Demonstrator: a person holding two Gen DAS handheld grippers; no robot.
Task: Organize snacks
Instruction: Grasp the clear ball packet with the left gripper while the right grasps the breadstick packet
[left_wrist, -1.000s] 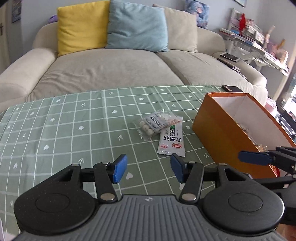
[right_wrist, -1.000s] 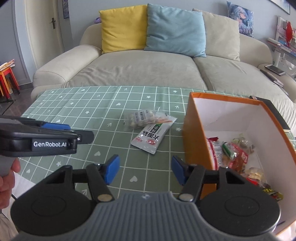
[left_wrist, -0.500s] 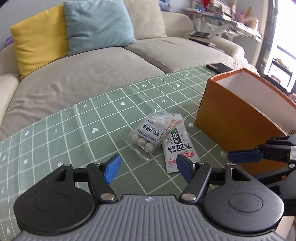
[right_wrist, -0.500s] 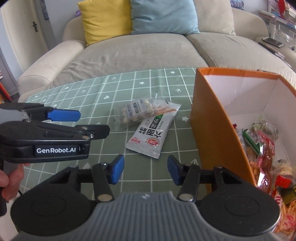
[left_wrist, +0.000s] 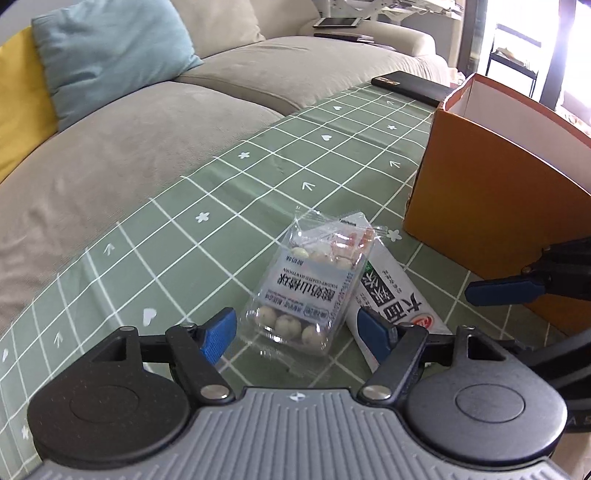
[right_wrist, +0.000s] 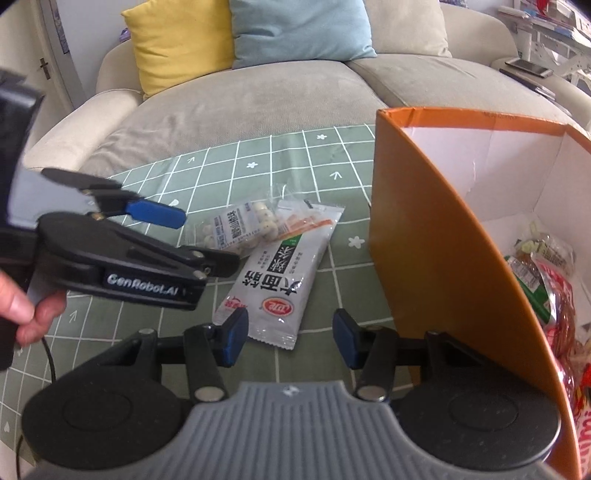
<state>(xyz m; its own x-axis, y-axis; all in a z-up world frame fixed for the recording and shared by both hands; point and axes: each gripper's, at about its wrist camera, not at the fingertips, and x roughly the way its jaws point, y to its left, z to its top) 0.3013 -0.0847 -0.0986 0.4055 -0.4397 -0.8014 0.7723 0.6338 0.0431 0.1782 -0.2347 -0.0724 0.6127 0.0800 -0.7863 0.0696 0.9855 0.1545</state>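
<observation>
Presently, the left gripper hangs low over the table with its blue-padded fingers spread wide and nothing between them; the near end of the clear packet of round sweets lies just ahead of the gap. This packet is crinkled transparent film with a white printed label, showing pale balls inside, and it rests partly over the white flat sachet, a smooth matte pouch with bold black characters and a red logo. Both lie on the green tablecloth, a soft sheet with a white grid and small hearts and arrows. The right gripper is likewise released, its dark blue pads apart, above the sachet's lower edge. Just right of the packets stands the orange cardboard box, stiff, white inside, holding glossy wrapped snacks. Beyond the table sits a beige fabric sofa with a yellow cushion and a blue cushion.
</observation>
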